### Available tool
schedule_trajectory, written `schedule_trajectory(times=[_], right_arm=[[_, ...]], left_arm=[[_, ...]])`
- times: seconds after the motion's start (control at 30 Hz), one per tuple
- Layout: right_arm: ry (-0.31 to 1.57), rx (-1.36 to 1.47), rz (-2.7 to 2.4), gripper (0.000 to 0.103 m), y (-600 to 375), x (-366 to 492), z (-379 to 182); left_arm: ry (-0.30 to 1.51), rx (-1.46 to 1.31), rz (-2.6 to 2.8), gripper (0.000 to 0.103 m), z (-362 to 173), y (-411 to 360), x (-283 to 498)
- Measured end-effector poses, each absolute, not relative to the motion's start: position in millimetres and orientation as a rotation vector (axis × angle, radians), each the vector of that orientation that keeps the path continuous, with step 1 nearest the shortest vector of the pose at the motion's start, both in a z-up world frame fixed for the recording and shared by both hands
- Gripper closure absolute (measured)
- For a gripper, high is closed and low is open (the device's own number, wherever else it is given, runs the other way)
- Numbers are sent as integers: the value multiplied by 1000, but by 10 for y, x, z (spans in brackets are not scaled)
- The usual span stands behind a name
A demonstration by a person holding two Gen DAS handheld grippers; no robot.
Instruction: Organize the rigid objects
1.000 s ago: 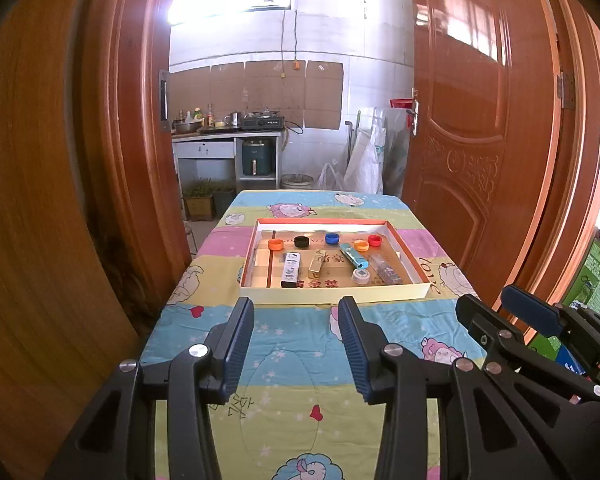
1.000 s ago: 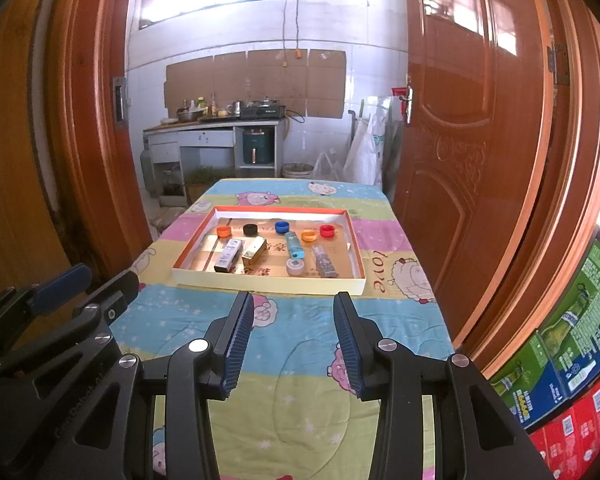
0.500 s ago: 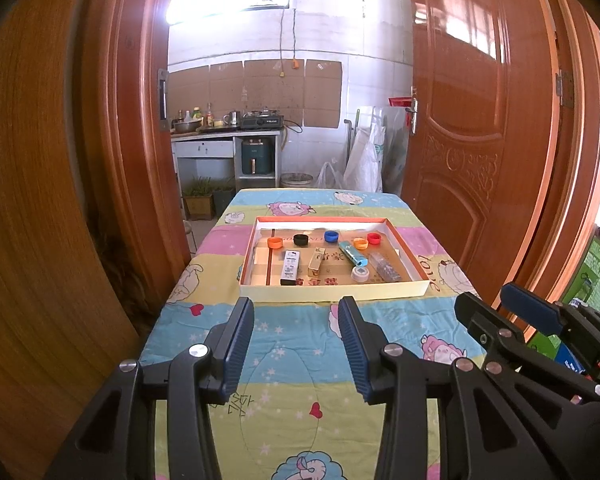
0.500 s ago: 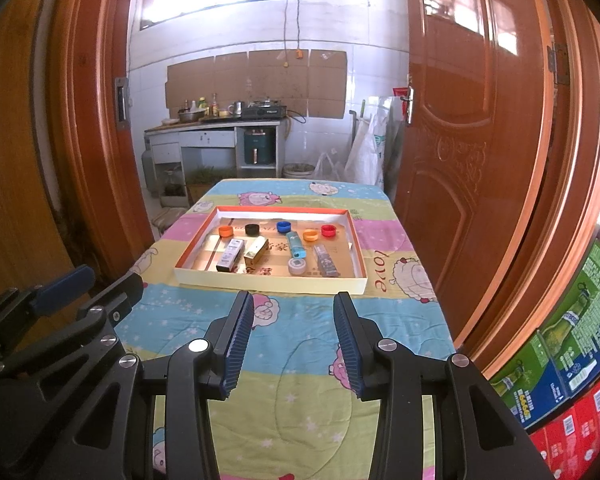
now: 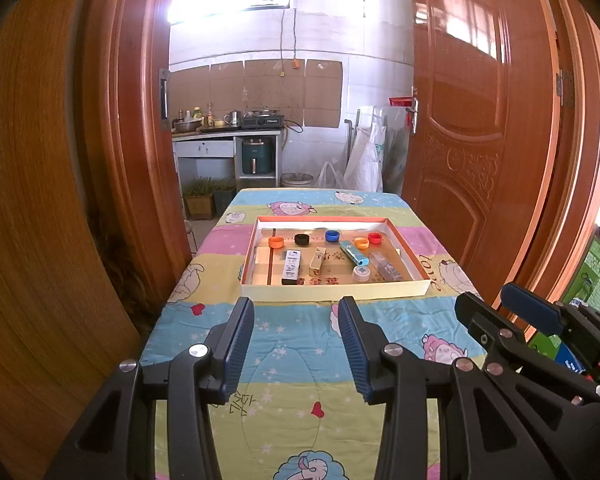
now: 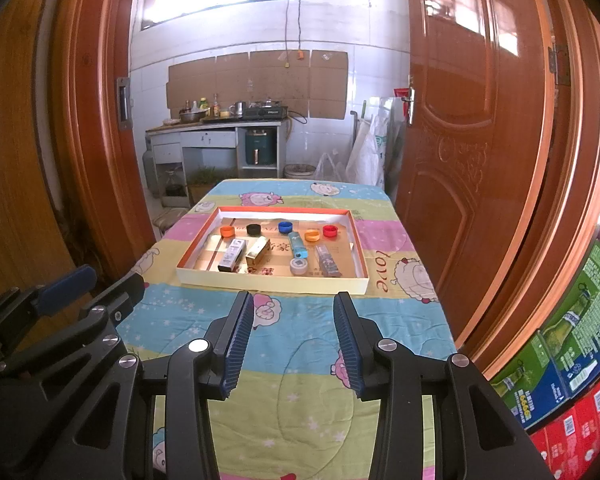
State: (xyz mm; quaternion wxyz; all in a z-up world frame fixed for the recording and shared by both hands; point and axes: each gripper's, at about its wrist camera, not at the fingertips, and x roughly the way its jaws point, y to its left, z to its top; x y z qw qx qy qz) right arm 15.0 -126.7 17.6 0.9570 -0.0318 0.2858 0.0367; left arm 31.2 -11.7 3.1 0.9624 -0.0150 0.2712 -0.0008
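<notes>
A shallow cardboard tray with an orange rim lies on the table ahead. Inside are several bottle caps in a back row, among them an orange cap, a black cap and a blue cap. In front lie a black-and-white box, a gold box, a blue lighter, a white round lid and a clear case. My left gripper and right gripper are open, empty, well short of the tray.
The table wears a pastel cartoon cloth. Wooden doors and frame flank it closely. Stacked printed cartons stand at the right. A kitchen counter lies beyond the table.
Both grippers have drawn back slightly and tilted a little; the tray sits marginally farther in view. Both jaws stay open.
</notes>
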Motion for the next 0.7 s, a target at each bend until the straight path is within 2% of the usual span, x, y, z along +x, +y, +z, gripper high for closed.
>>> schedule_trajectory(times=[0.7], right_arm=[[580, -63, 76, 60, -1260, 145, 175]], left_arm=[[554, -37, 4, 59, 4, -76, 320]])
